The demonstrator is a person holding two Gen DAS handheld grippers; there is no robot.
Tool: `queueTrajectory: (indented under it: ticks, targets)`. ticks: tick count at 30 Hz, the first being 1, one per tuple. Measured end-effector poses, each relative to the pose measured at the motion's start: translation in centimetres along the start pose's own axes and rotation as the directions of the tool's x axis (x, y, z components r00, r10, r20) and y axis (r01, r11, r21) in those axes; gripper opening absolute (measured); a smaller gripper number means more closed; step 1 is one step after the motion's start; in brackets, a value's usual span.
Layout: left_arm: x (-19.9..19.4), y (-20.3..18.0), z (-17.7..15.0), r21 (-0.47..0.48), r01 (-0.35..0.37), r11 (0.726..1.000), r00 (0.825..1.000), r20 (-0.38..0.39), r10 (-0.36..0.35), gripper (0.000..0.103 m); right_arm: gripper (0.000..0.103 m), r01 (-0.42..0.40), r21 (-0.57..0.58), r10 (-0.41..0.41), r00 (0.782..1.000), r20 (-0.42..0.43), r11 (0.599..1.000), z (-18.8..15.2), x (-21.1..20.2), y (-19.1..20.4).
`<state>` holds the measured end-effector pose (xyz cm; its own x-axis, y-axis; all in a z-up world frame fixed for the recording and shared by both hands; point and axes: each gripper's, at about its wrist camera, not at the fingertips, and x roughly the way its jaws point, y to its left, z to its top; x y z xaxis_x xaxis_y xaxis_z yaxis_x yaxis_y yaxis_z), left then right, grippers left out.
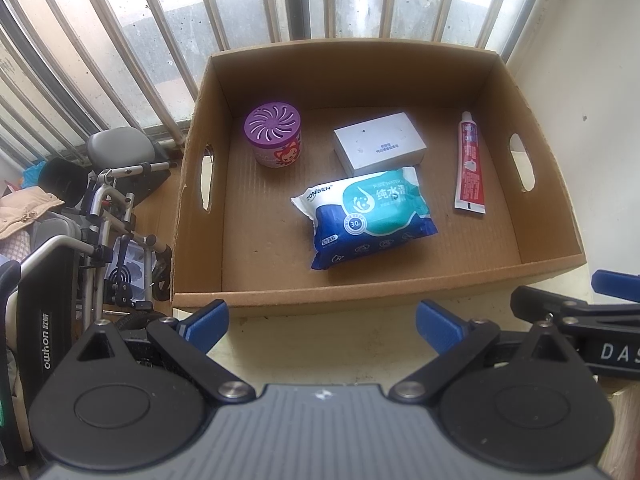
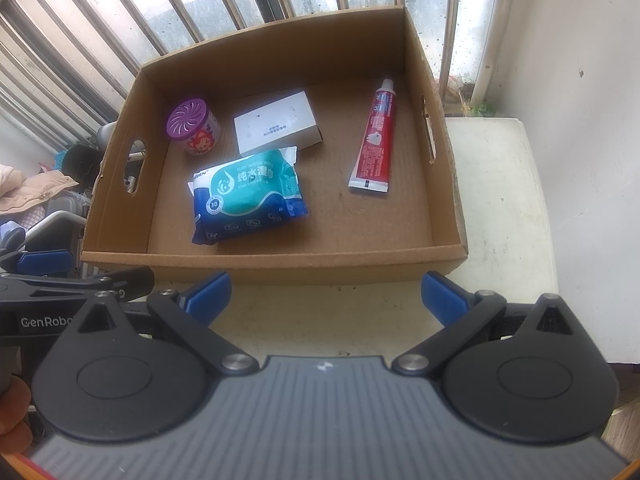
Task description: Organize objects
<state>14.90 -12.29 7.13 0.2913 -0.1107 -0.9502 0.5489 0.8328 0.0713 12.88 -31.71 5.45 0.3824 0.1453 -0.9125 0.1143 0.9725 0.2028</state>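
Big open cardboard box (image 1: 536,184) sitting on a pale worktop (image 2: 496,168), window bars (image 1: 160,40) just behind its far wall, a cut-out handle hole in each side wall

Both hand-held grippers hovering side by side just short of the near wall, over bare worktop: left hand-held gripper (image 1: 322,324) released, blue pads (image 1: 210,322) spread wide with nothing between; right hand-held gripper (image 2: 324,300) likewise released, blue pads (image 2: 444,300) wide apart and gripping nothing

Inside, lying flat near the middle of the floor, a blue-and-teal pack of wet wipes (image 1: 366,220), its far edge tucked just under or against a white carton (image 1: 380,146) behind it

Back-left corner, a small round tub with a purple slotted lid (image 1: 273,136), standing upright, apart from the carton

Over by the right wall, a red-and-white tube of toothpaste (image 1: 471,164), lying flat, cap pointing to the far wall, well apart from the other three

Off to the left beyond the box, folded metal frames and clutter (image 1: 112,216), too jumbled to tell apart
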Motion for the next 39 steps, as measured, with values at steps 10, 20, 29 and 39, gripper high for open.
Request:
queueTrajectory:
  ticks: [10, 20, 29, 39]
  targets:
    - [0.01, 0.00, 0.04, -0.001, 0.000, 1.000, 1.000, 0.000, 0.000, 0.101, 0.102, -0.001, 0.002, 0.001, 1.000, -0.001, 1.000, 0.19, -0.06, 0.18]
    - [0.01, 0.06, 0.07, -0.001, -0.002, 1.000, 1.000, 0.001, 0.002, 0.101, 0.102, -0.001, 0.004, 0.001, 1.000, 0.001, 1.000, 0.05, -0.06, 0.13]
    - [0.01, 0.00, 0.07, -0.001, -0.002, 1.000, 1.000, 0.001, 0.002, 0.101, 0.102, -0.002, 0.004, 0.001, 1.000, 0.001, 1.000, 0.03, -0.07, 0.12]
    - [0.04, 0.07, 0.08, -0.003, -0.003, 1.000, 1.000, -0.001, 0.003, 0.101, 0.102, -0.004, 0.008, 0.004, 1.000, 0.000, 1.000, -0.17, -0.04, 0.01]
